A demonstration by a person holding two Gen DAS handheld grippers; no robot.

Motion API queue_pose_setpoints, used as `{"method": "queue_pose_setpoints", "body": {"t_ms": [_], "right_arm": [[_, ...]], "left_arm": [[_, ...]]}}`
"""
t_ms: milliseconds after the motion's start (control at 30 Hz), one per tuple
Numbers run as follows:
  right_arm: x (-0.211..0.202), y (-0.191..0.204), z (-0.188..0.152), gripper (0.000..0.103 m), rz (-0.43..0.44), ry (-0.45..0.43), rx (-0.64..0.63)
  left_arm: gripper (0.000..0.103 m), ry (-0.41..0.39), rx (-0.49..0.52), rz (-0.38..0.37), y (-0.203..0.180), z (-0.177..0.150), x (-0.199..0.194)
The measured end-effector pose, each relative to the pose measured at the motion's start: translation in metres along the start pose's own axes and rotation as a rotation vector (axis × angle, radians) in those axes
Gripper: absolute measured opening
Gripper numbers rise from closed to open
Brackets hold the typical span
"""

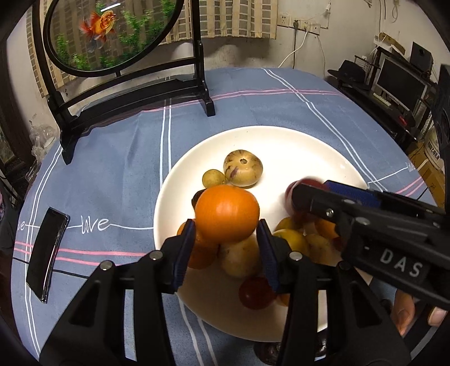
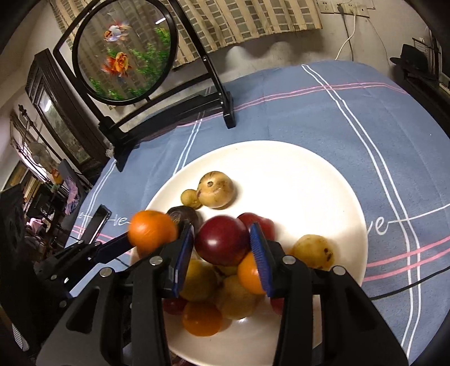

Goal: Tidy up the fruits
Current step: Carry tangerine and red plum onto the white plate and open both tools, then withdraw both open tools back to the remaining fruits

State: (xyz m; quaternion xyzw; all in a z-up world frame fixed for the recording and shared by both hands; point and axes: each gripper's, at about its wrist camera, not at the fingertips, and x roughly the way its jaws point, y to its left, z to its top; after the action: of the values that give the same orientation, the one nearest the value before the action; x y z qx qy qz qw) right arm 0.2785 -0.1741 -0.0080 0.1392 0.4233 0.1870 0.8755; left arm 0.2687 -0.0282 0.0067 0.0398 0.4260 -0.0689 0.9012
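Your orange fruit sits between the left gripper pads, above the white plate and its heap; the dark red fruit likewise fills the right gripper, nearer the plate's open middle (both fruits round, no long axis); each pair of fingers is clenched on its fruit, narrowly parted.

Checked curtain, wall sockets, dark shelving
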Motion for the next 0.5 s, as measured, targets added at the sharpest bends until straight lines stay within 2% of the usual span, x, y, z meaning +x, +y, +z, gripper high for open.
{"method": "queue_pose_setpoints", "body": {"t_ms": [67, 133, 200, 400, 500], "right_arm": [[-0.004, 0.001, -0.001, 0.044, 0.007, -0.005, 0.001], [-0.009, 0.001, -0.002, 0.045, 0.009, -0.010, 0.002], [-0.018, 0.003, -0.005, 0.045, 0.013, -0.021, -0.004], [-0.050, 0.003, -0.023, 0.047, 0.020, -0.068, -0.018], [-0.068, 0.000, -0.036, 0.049, 0.025, -0.089, -0.011]], "left_arm": [[0.049, -0.034, -0.009, -0.016, 0.001, 0.000, -0.007], [0.057, -0.068, -0.021, -0.022, 0.001, 0.000, -0.015], [0.060, -0.076, -0.025, -0.018, 0.002, -0.002, -0.022], [0.061, -0.094, -0.042, -0.002, 0.009, -0.019, -0.042], [0.071, -0.101, -0.059, -0.002, 0.012, -0.032, -0.055]]}}
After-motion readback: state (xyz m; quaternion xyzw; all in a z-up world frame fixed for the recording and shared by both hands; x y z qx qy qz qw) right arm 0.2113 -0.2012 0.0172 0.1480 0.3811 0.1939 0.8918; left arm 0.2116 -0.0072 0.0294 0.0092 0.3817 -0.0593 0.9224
